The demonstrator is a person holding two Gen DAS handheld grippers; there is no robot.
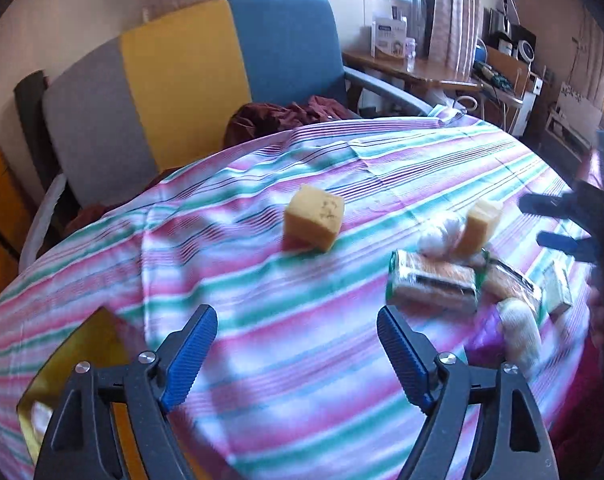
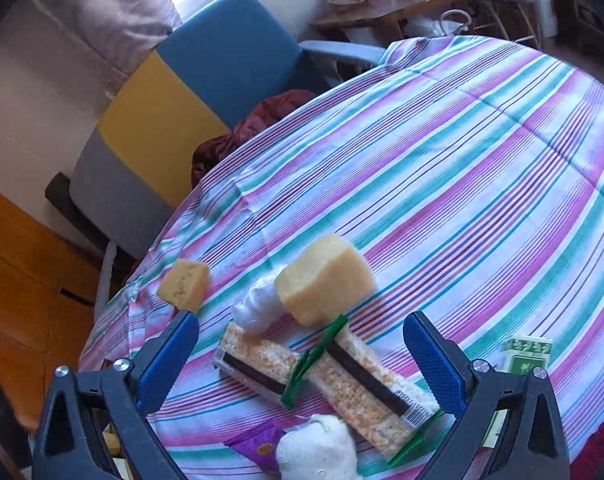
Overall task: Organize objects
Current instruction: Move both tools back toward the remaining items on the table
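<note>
On the striped tablecloth (image 2: 462, 152) lay a loose cluster — two wrapped snack packs (image 2: 322, 376), a pale sponge block (image 2: 326, 280), a white bag (image 2: 257, 304) and a white cloth bundle (image 2: 318, 448), with a green box (image 2: 528, 354) nearby. A second sponge (image 1: 314, 218) sat apart. Both the left gripper (image 1: 297, 356) and right gripper (image 2: 302, 360) hung wide, holding nothing. Behind stood a blue-and-yellow chair (image 1: 205, 68) — maroon fabric (image 1: 277, 118) on its seat.

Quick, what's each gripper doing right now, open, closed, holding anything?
Left gripper: open, nothing between its jaws, only striped tablecloth beyond.
Right gripper: open, holding nothing, over the wrapped sponge packs.
</note>
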